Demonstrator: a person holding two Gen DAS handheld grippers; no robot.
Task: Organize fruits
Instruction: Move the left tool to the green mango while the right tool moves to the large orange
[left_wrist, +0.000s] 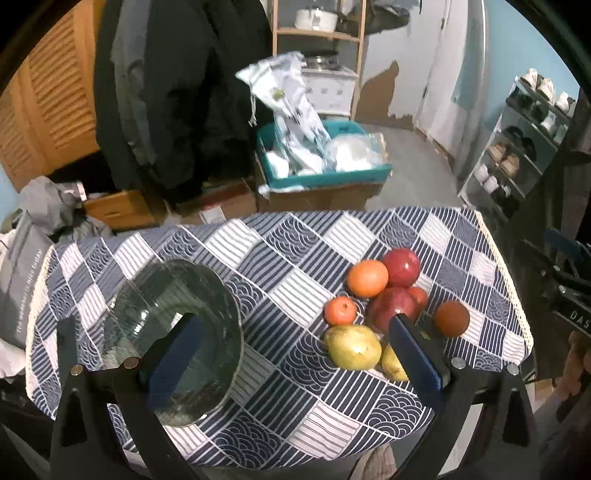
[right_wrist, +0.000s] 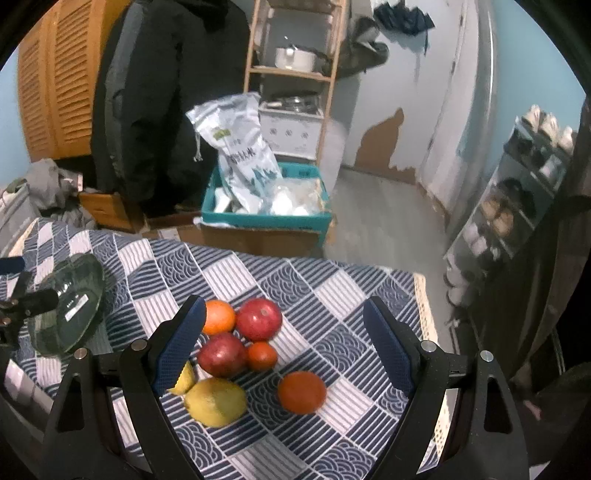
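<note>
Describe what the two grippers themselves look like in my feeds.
Both match: the left gripper and the right gripper each have black angular frames with triangular cut-outs and round silver bolt heads. The fingers carry dark blue pads with a fine textured surface. No cables or sleeves show.

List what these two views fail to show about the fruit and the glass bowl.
- Second yellow pear: mostly behind a finger in both wrist views.
- Small orange fruit, left view: half hidden behind the red apple.
- Glass bowl: near rim covered by a left finger; the label inside is unreadable.
</note>
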